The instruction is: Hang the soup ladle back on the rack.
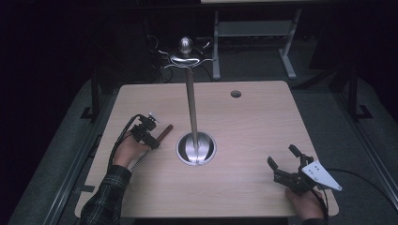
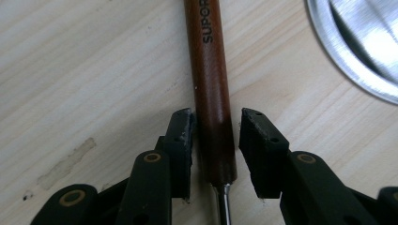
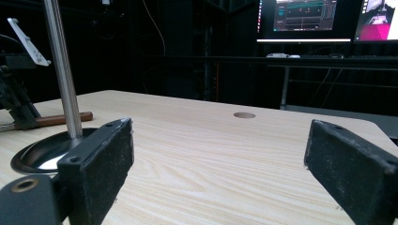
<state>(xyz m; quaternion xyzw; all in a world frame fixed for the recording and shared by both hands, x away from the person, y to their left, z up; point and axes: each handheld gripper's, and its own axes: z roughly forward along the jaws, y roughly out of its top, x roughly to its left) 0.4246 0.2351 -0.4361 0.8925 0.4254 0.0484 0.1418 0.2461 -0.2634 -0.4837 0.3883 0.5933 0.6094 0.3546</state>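
A brown wooden handle [image 1: 165,131] marked "SUPOR" [image 2: 213,84] lies flat on the table left of a metal stand's round base [image 1: 206,151]. A thin metal shaft runs out of the handle's near end. My left gripper [image 1: 154,139] straddles that near end [image 2: 217,124]: its jaws are open, one jaw close against the handle and the other a small gap away. My right gripper [image 1: 281,155] rests near the table's front right corner, wide open with nothing between its jaws [image 3: 220,145].
The stand's pole [image 1: 191,103] rises from the base to a hooked top [image 1: 186,51]; the pole [image 3: 63,70] also stands at the left of the right gripper view. A cable hole [image 1: 236,93] lies at the table's back. Monitors [image 3: 305,18] glow beyond the table.
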